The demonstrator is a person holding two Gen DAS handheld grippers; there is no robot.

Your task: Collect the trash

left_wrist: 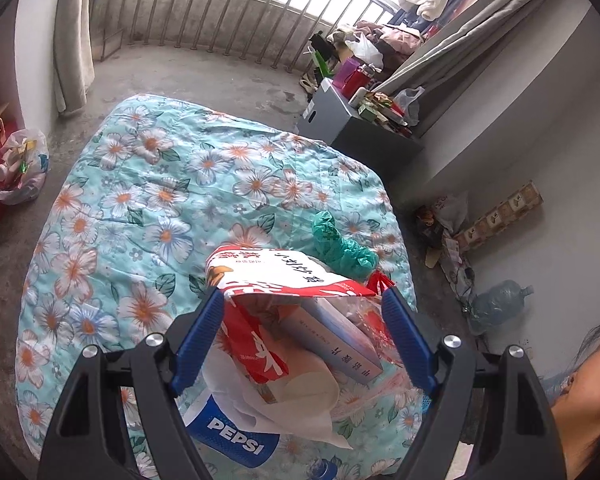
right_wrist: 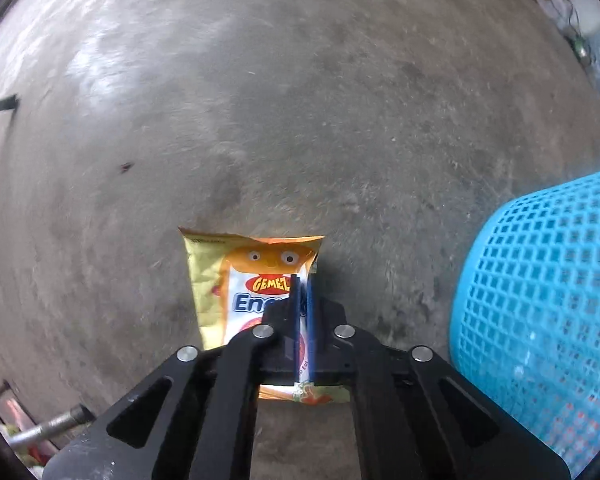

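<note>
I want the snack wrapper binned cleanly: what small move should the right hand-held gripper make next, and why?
Probably carry the wrapper sideways over the blue mesh basket before letting go. The right hand-held gripper is shut on the yellow snack wrapper, which hangs above bare concrete floor, while the basket stands just off to the side.

Bare floor (right_wrist: 260,100) (basket (right_wrist: 540,300) rightward)

Right gripper (right_wrist: 302,280) pointing down at the concrete floor (right_wrist: 260,100), blue fingers pinched tight on the right edge of a yellow-orange snack packet (right_wrist: 236,280). The packet spreads out to the left of the claw. Off to the claw's right, well apart, a blue mesh basket (right_wrist: 540,300).
</note>
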